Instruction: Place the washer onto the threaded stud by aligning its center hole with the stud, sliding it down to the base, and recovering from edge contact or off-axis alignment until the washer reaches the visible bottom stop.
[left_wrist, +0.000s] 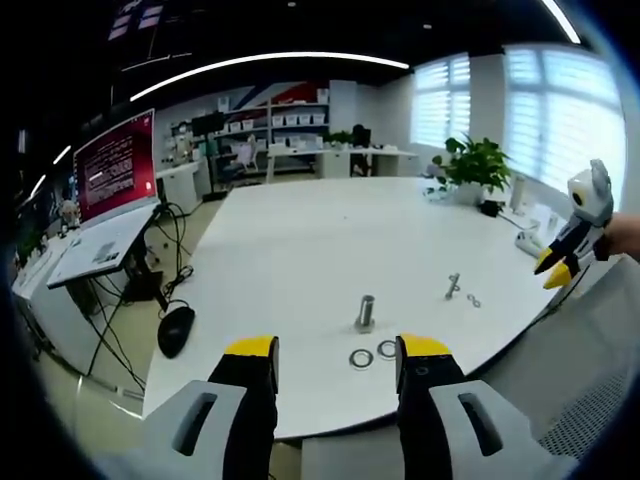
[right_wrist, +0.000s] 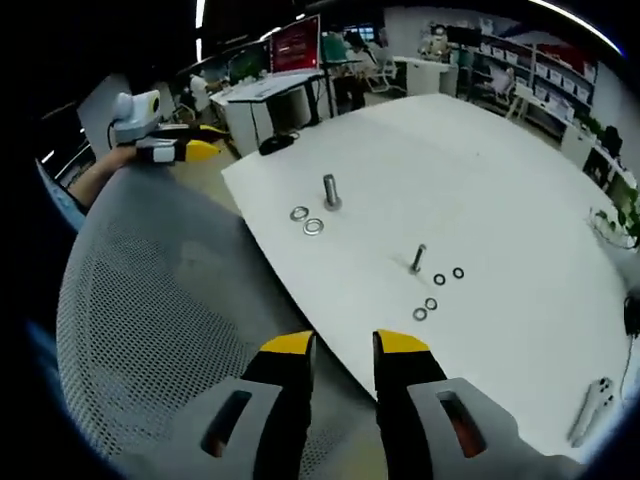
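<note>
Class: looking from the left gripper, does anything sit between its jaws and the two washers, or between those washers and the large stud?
Nothing visible does. The left gripper is open, with bare table running to the washers and on to the large stud just beyond them.

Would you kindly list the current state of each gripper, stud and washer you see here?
left gripper: open, empty, off the table edge.
right gripper: open, empty, above the mesh chair.
large stud: upright, bare, no washer on it.
two large washers: flat on the table, beside the large stud.
small stud: upright, bare.
small washers: loose, flat near the small stud.
monitor: lit.
</note>
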